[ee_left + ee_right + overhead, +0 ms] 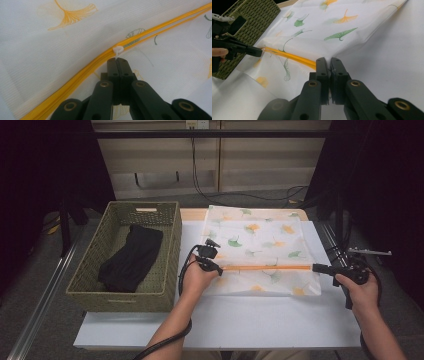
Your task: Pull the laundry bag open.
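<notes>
Basket (165,227) – far left of tabletop (250,320), black cloth (131,257) inside. Left hand-held gripper (218,268): jaws pinched on what seems the white zipper pull (117,50). Mesh bag (262,245) – flat, mid-tabletop, orange zipper (267,267) taut. Right hand-held gripper (317,267): clamped on bag's right edge.

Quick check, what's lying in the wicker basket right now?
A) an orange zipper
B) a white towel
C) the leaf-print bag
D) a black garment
D: a black garment lies folded inside the basket, while the leaf-print bag lies on the table beside it.
</notes>
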Tool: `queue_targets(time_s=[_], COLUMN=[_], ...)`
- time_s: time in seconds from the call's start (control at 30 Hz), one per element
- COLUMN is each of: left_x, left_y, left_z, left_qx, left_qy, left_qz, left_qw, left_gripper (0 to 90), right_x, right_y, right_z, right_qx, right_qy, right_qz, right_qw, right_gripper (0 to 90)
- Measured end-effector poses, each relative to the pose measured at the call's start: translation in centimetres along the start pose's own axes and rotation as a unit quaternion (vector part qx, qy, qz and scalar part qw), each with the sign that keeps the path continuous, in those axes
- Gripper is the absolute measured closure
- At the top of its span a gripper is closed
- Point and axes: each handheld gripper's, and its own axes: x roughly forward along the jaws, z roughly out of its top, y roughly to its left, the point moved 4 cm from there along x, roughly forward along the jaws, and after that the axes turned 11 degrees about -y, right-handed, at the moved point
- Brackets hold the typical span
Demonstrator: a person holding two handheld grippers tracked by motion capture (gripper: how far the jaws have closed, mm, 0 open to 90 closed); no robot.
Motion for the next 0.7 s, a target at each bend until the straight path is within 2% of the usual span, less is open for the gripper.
queue_targets(time_s=[0.1,0.43,0.7], left_x=[-0.03,-0.36,-0.44], left_y=[0.11,0.63,0.8], left_z=[-0.02,-0.14,-0.16], left_qx=[0.001,-0.005,0.0], left_qy=[0.0,0.001,0.007], left_qz=[0.007,0.008,0.014], left_qw=[1.0,1.0,0.9999], left_gripper=[90.0,90.0,90.0], right_x=[0.03,0.02,0.02], right_y=[-0.01,-0.19,-0.25], right_z=[-0.02,-0.06,-0.07], right_qx=[0.0,-0.001,-0.002], right_qy=[0.0,0.0,-0.001], right_qz=[-0.003,-0.007,-0.006], right_qw=[1.0,1.0,1.0], right_gripper=[86.9,86.9,86.9])
